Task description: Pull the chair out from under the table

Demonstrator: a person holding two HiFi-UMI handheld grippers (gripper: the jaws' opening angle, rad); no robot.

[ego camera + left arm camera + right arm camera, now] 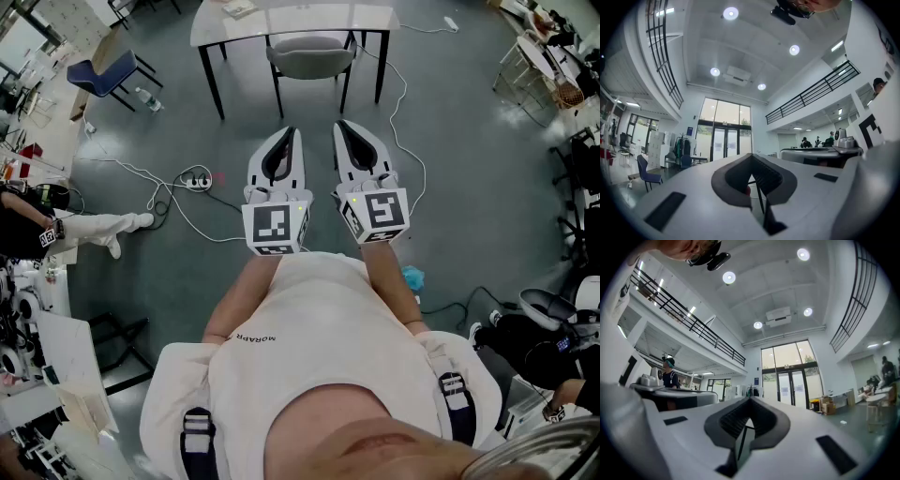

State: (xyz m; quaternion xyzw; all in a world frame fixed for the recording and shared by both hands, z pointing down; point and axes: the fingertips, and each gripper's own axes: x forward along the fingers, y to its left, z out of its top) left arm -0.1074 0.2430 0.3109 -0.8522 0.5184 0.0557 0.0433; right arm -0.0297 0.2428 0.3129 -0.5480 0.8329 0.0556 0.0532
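I have both grippers shut tight: the left gripper (292, 132) and the right gripper (343, 125) each have their jaws pressed together on nothing. I hold them side by side in the air with a gap between them, touching no furniture. Ahead of them and well apart, the grey chair (310, 56) sits tucked under the white table (281, 19), between its black legs; I count two grippers, one grey chair, one white table before them, and one blue chair (105, 72) off to the left.
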